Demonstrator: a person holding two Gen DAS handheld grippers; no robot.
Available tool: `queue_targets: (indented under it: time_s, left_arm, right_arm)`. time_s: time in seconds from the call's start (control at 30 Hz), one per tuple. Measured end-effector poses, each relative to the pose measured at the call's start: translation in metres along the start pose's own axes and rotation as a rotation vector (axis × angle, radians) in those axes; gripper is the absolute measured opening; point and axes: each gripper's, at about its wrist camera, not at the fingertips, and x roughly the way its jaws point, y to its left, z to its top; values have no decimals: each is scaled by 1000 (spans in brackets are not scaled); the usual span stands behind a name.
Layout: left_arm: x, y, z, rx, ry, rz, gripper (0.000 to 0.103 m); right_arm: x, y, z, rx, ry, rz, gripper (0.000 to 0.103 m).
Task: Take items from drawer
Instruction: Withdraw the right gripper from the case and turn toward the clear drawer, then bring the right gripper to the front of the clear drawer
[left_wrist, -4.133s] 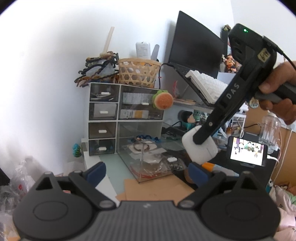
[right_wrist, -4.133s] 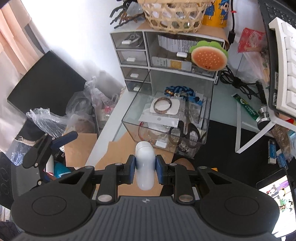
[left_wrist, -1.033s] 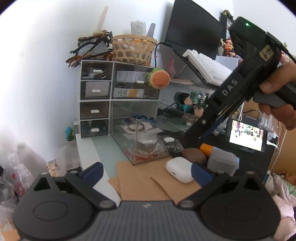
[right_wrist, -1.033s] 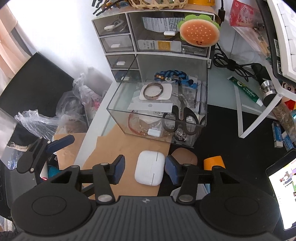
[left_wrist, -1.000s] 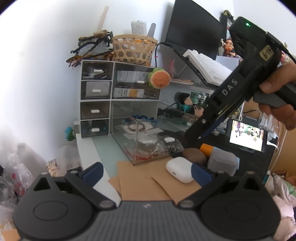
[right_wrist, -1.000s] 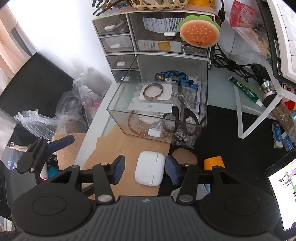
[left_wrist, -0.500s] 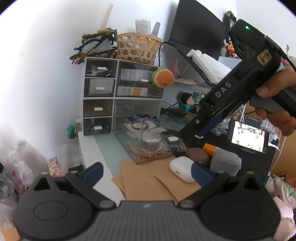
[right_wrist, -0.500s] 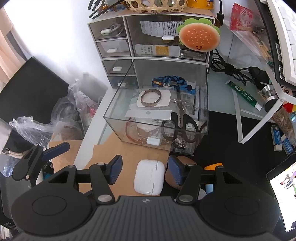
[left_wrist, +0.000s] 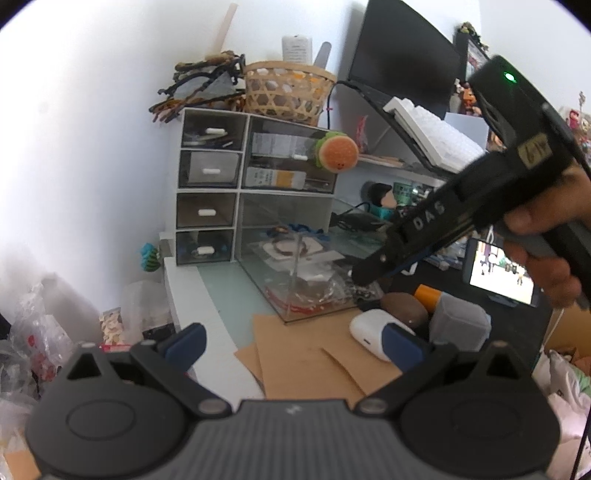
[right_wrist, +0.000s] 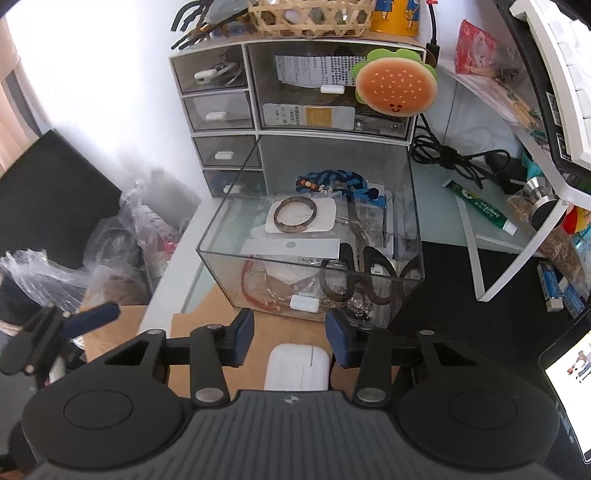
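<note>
1. Two grippers are in view; the right gripper (right_wrist: 289, 335) hangs over the front edge of the pulled-out clear drawer (right_wrist: 314, 258), its blue pads spread wide with nothing between them.
2. One white earbud case (right_wrist: 298, 367) lies flat on the brown cardboard sheets (right_wrist: 210, 325) just in front of the drawer, below the gap in the right gripper and touching neither pad; in the left wrist view the same case (left_wrist: 369, 328) sits beside a brown rounded object (left_wrist: 404, 312) and a grey block (left_wrist: 458, 326).
3. Several items are in the drawer: black-handled scissors (right_wrist: 354, 273) near its front right corner, a brown ring (right_wrist: 295, 214) on a white card towards the back, a blue braided cord (right_wrist: 332, 184) at the rear, a red band (right_wrist: 255, 291) and a small white piece (right_wrist: 304, 303) against the front wall.
4. Behind the drawer stands the grey organiser (right_wrist: 291, 99) with small closed drawers; a burger-shaped plush (right_wrist: 393, 86) hangs at its upper right, and a woven basket (right_wrist: 310, 14) rests on top.
5. Off to the left, the left gripper (left_wrist: 293, 345) is held low over the cardboard and the surface (left_wrist: 225, 284), pads wide apart and empty; from there the right gripper (left_wrist: 364, 277) shows as a black arm in a hand (left_wrist: 546, 254), its tip at the drawer's front right corner.
6. Further right, a phone (left_wrist: 500, 271) with a lit screen stands on the dark mat.
</note>
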Motion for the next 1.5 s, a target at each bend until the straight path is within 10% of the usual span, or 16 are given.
queue_targets:
  time_s: [1.5]
  left_arm:
    - [7, 16, -5, -30, 20, 37, 103]
  right_arm:
    - [16, 8, -4, -9, -173, -69, 33]
